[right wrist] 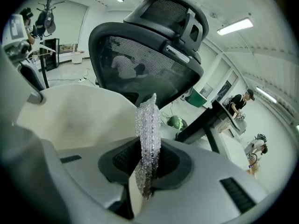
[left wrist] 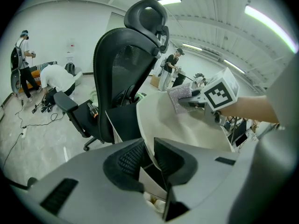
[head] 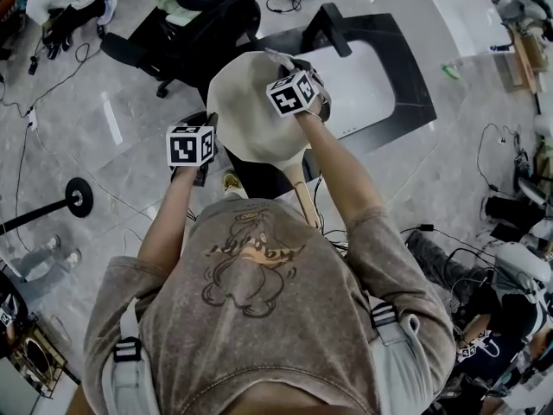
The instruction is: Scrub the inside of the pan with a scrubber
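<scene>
Left gripper [left wrist: 148,158] clamped on the near rim of the pan [left wrist: 187,127], which it holds tilted in mid-air. Right gripper [right wrist: 148,171] pinching the scrubber [right wrist: 148,134] edge-on at the pan's far inner wall. Likely hazard: scrubbing pressure far from the thin rim grip may twist the pan or pull it free.

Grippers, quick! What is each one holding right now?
Left gripper: closed on the rim of the pan.
Right gripper: closed on the scrubber.
</scene>
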`<action>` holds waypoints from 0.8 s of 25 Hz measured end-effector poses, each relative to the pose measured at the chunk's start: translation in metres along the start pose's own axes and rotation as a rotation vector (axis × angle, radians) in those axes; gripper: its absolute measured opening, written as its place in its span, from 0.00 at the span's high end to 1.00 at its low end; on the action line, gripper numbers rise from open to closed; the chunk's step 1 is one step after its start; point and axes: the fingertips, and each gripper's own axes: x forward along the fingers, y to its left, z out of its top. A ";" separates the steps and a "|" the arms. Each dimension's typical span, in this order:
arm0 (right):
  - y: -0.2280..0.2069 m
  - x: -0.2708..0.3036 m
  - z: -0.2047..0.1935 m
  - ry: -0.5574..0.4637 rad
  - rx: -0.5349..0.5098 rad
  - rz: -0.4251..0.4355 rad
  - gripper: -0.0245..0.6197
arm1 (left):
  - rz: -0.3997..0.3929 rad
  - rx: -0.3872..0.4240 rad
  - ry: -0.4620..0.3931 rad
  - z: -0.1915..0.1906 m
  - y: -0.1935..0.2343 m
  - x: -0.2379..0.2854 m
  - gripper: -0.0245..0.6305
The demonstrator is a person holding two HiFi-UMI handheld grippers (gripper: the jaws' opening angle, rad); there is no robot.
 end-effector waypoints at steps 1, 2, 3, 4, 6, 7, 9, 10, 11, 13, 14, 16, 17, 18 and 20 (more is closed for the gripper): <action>-0.003 -0.001 -0.003 0.014 -0.002 -0.003 0.84 | 0.003 0.003 0.002 0.000 0.000 0.000 0.85; -0.006 -0.003 -0.007 0.028 -0.003 -0.004 0.84 | 0.006 0.007 0.004 0.000 0.000 0.000 0.85; -0.009 -0.004 -0.010 0.041 -0.006 -0.003 0.84 | 0.010 0.011 0.006 0.000 0.000 0.001 0.85; -0.012 -0.006 -0.013 0.054 -0.013 -0.001 0.83 | 0.012 0.014 0.008 0.000 0.000 0.001 0.85; -0.016 -0.009 -0.017 0.083 -0.035 0.006 0.83 | 0.017 0.019 0.012 0.000 0.000 0.002 0.85; -0.017 -0.011 -0.019 0.096 -0.047 0.010 0.83 | 0.018 0.021 0.013 0.000 0.000 0.002 0.85; -0.020 -0.015 -0.022 0.123 -0.066 0.022 0.83 | 0.021 0.025 0.014 0.000 0.000 0.002 0.85; -0.021 -0.017 -0.025 0.137 -0.070 0.032 0.83 | 0.024 0.028 0.014 0.001 0.000 0.002 0.85; -0.022 -0.020 -0.028 0.150 -0.072 0.045 0.83 | 0.026 0.030 0.012 0.001 0.000 0.002 0.85; -0.024 -0.026 -0.034 0.172 -0.070 0.076 0.83 | 0.028 0.030 0.010 0.001 0.000 0.001 0.85; -0.025 -0.029 -0.037 0.184 -0.069 0.090 0.83 | 0.028 0.028 0.010 0.000 -0.001 0.000 0.85; -0.029 -0.037 -0.047 0.220 -0.069 0.109 0.83 | 0.030 0.026 0.012 0.000 -0.001 0.000 0.85; -0.030 -0.041 -0.051 0.238 -0.072 0.118 0.83 | 0.032 0.027 0.012 0.001 -0.001 0.001 0.85; -0.030 -0.044 -0.054 0.248 -0.076 0.134 0.83 | 0.033 0.027 0.012 0.001 -0.001 0.001 0.85; -0.027 -0.049 -0.060 0.263 -0.084 0.168 0.84 | 0.036 0.024 0.012 0.001 -0.001 0.001 0.85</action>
